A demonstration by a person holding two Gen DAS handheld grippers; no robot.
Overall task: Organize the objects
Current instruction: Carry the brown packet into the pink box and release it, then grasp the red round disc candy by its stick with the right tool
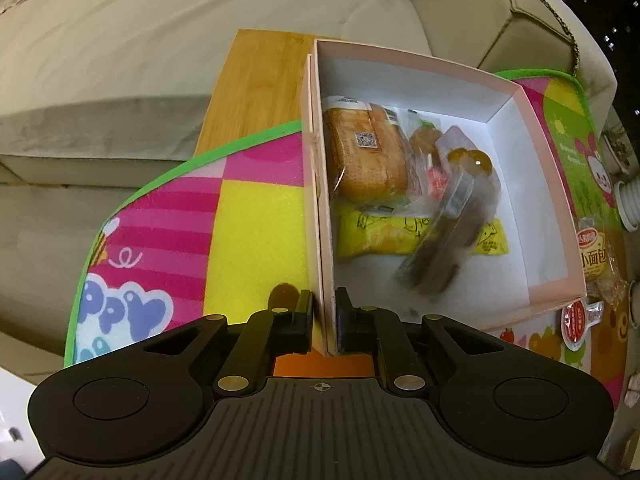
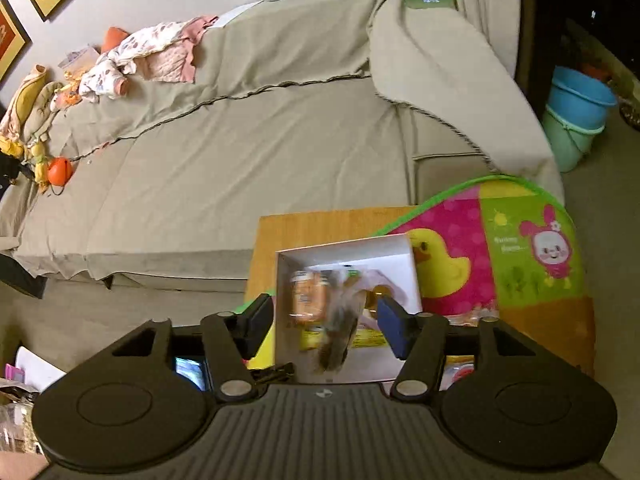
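The left gripper point(image 1: 325, 312) is pinching the near left wall of the pale pink box point(image 1: 536, 128), one pad on each face of the cardboard, nearly closed. Its view is showing the box's contents clearly: a wrapped bread loaf point(image 1: 366, 156) at the box's 10 o'clock, a yellow snack packet point(image 1: 376, 236) lying across the near floor, and a blurred clear packet of dark snacks point(image 1: 444, 248) tilting above it. At 3 o'clock outside the box, a small bread packet point(image 1: 596, 260) is sitting on the colourful play mat point(image 1: 248, 216). The right wrist view is looking from higher up, taking in the beige sofa point(image 2: 248, 152) at 12 o'clock, buckets point(image 2: 576, 112) at 2 o'clock and the wooden table point(image 2: 320, 220). The right gripper point(image 2: 325, 326) is standing open over the box point(image 2: 348, 250), gripping nothing; the blurred packet point(image 2: 336, 332) shows between its pads.
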